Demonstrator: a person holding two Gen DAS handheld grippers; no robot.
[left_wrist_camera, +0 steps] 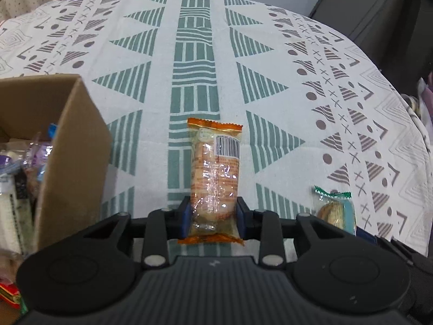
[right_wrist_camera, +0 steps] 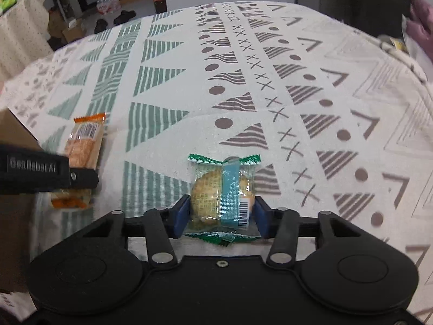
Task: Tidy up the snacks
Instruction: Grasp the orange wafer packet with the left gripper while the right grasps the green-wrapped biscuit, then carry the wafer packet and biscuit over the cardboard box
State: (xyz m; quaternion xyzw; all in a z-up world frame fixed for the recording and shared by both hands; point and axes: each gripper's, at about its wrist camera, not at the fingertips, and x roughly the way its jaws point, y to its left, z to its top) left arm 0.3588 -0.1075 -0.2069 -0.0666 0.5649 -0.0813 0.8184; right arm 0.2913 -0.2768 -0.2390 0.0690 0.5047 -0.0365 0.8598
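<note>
Lengthwise, clear orange-ended cracker packet (left_wrist_camera: pixel 214 178) — barcode label up.

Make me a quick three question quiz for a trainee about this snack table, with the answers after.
1. True or false: the left gripper has its pads on the orange-ended snack packet.
2. What does the right gripper have between its fingers?
A. a bottle
B. the green-ended biscuit packet
C. nothing
3. On which side of the left wrist view does the cardboard box stand, and is it empty?

Key
1. True
2. B
3. On the left; no, wrapped snacks lie inside it.
</note>
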